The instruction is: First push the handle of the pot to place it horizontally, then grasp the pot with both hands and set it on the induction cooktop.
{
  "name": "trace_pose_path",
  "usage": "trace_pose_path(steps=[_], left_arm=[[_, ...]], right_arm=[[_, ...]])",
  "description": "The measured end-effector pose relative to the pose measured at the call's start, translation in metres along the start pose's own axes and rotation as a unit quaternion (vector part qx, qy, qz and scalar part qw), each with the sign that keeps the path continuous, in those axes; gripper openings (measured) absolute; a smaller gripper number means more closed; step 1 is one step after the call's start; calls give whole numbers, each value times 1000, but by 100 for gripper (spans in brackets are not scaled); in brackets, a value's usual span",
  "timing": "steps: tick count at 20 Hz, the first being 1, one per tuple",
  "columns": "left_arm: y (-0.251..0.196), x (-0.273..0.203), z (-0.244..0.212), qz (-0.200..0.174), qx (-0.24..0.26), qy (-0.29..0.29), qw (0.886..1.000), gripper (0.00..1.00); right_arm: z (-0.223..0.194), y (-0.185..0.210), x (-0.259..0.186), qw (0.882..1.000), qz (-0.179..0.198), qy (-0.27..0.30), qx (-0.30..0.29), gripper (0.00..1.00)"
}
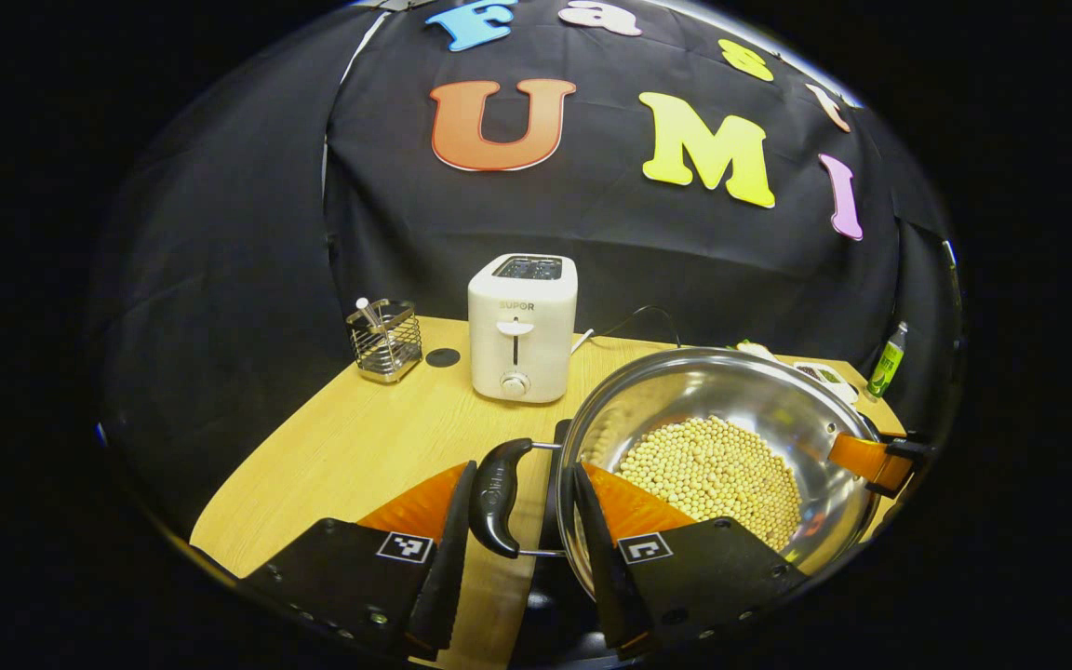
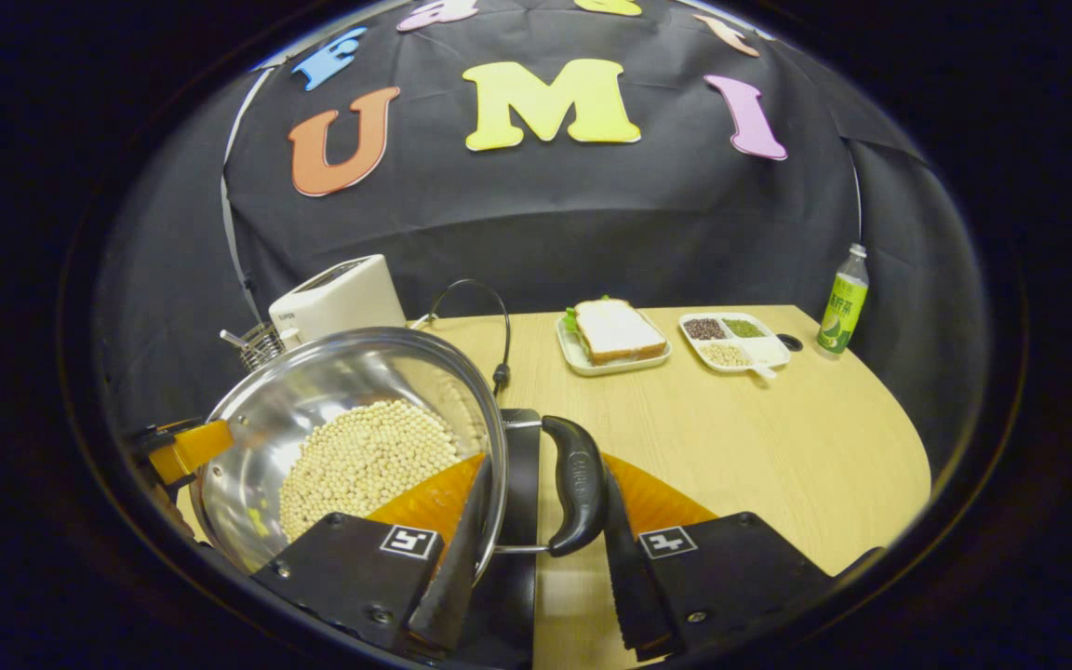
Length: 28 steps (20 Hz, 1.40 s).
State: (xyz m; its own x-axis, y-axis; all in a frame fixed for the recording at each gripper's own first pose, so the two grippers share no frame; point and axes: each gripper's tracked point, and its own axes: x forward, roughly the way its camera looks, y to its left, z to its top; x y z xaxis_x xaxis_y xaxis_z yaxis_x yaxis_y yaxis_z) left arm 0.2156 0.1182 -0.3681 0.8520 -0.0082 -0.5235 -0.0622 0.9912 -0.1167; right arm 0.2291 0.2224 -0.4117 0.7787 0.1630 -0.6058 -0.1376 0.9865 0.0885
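In the left gripper view, the left gripper (image 1: 522, 530) is straddling one black handle (image 1: 499, 496) of the steel pot (image 1: 685, 386), its two fingers standing on either side of the grip; one finger is lying close against the handle's outer side while the other is sitting between the handle and the pot wall, and whether both are pressing cannot be told. The pot is holding a heap of pale beans (image 1: 713, 470) (they look like soybeans) and is sitting over a dark flat surface at the near edge of the wooden table (image 1: 359, 447). On the pot's far rim the other gripper's finger is showing.

In the right gripper view, the right gripper (image 2: 545, 549) is framing the opposite handle (image 2: 576, 484) in the same way, one finger inside next to the pot (image 2: 331, 372) wall, the other just beside the handle's outer curve, the jaws part open around it; firm contact is not clear. The beans (image 2: 364, 461) are lying in the bottom of the pot.

Behind the pot a white toaster (image 1: 522, 326) is standing upright, with a wire utensil holder (image 1: 385, 341) beside it. Farther across the table a sandwich on a plate (image 2: 615, 333), a divided tray (image 2: 733, 339) of grains and a green bottle (image 2: 843, 302) are sitting well apart from the pot
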Motion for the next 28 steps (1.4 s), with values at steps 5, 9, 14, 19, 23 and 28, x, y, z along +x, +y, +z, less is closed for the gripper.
trace_pose_path(steps=[5, 9, 14, 19, 23, 28], left_arm=[[-1, 3, -3, -3, 14, -2, 1000, 57], [-2, 4, -3, -7, 19, -3, 1000, 58], [1, -6, 23, 17, 62, -63, 996, 78], [-10, -31, 36, 28, 69, -86, 994, 96], [-28, -68, 58, 27, 77, -123, 989, 96], [-42, -128, 75, 40, 84, -155, 984, 96]], right_arm=[[-6, -3, 1, 1000, 5, 6, 13, 66], [-6, -6, -1, 1000, 10, 3, 22, 68], [9, -14, -6, 999, 14, -31, 1, 75], [20, -31, -30, 998, 8, -65, -9, 94], [34, -47, -62, 995, 1, -96, -25, 100], [55, -66, -126, 988, -7, -151, -41, 96]])
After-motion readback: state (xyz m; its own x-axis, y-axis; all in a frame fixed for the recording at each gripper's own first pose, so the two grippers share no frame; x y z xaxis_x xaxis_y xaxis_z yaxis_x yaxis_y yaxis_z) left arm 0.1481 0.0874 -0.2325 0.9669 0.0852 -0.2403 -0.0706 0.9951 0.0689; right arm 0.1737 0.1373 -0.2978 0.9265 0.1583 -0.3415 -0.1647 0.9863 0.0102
